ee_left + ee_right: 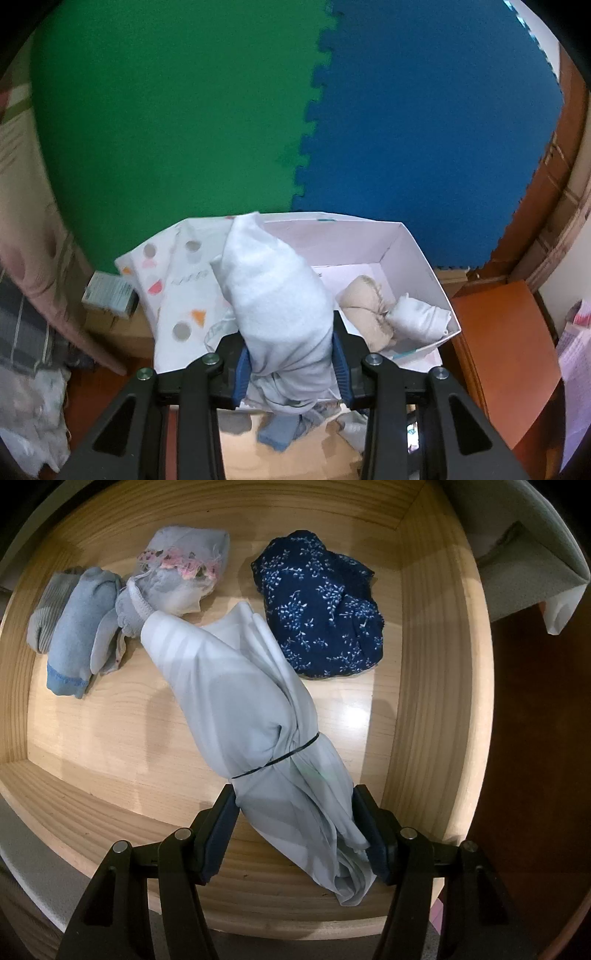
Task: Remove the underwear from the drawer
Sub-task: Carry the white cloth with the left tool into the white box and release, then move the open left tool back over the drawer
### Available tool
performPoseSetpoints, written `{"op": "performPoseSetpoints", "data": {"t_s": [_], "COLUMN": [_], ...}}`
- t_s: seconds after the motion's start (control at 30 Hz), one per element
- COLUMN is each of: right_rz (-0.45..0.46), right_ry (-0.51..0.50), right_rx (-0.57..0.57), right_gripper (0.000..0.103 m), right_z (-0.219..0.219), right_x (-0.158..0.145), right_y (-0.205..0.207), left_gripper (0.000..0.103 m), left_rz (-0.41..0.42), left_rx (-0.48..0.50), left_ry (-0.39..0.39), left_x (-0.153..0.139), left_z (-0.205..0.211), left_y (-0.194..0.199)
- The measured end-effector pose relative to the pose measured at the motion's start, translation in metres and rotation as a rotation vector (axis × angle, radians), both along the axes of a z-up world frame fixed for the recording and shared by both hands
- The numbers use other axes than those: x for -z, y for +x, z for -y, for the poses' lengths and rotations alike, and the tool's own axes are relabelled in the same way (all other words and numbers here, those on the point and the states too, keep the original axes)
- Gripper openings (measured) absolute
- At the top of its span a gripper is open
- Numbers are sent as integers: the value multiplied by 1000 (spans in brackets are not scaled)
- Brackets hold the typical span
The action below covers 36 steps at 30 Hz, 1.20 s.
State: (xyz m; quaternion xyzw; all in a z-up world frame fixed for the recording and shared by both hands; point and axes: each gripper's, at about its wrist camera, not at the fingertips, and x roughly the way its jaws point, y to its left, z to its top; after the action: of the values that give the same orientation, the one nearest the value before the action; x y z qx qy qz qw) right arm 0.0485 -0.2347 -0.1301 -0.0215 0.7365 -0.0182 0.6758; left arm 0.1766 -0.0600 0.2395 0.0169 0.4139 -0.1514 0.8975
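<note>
Underwear sits in both grippers: the left gripper (291, 373) has its blue pads clamped narrow on a rolled pale grey bundle (280, 306) whose long axis runs away from the camera, its free end pointing up and forward over a white cardboard box (424, 258). That gripper is tilted downward and forward, above the box and clear of it. The right gripper (299, 834) points straight down into a wooden drawer (424, 701), its jaws at a middling width and pressing both sides of a pale blue striped bundle (236, 686) tied round with a thin dark elastic band (277, 758); this bundle's long axis runs diagonally, from the pads at lower right to its free end at upper left, near the drawer floor. Only the left wrist view shows the box, with a beige rolled piece (365, 310) and a white rolled piece (417, 321) inside, its patterned lid (177, 280) leaning at the left, and green foam mat (166, 110) and blue foam mat (424, 129) behind. Only the right wrist view shows the drawer's inside: a navy floral piece (321, 605) at the back right, a grey piece with pink lace trim (181, 568) at the back, and a light blue folded piece (77, 635) beside a grey ribbed one (48, 613) at the left.
</note>
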Motion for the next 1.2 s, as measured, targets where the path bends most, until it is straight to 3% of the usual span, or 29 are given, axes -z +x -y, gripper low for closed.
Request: {"op": "performPoseSetpoints", "data": {"t_s": [0.3,0.6,0.97,1.2], "right_rz": [0,4,3,3], "right_ry": [-2,1,-1,-3], "right_rx": [4,9,9,10], "right_gripper": [60,60,61,61], "right_z": [-2,-2,-2,-2], "right_x": [0,-1,-1,0], "right_y": [0,0,0,0], "left_gripper": [37,39,48,57], "left_rz": [-83,-188,-202,-137], "left_rx": [-7,-33,-15,6], "left_ry": [67,110,113,106], "left_x": [58,115,110,83], "left_z": [36,44,42,38], "left_y": [41,58,54,40]}}
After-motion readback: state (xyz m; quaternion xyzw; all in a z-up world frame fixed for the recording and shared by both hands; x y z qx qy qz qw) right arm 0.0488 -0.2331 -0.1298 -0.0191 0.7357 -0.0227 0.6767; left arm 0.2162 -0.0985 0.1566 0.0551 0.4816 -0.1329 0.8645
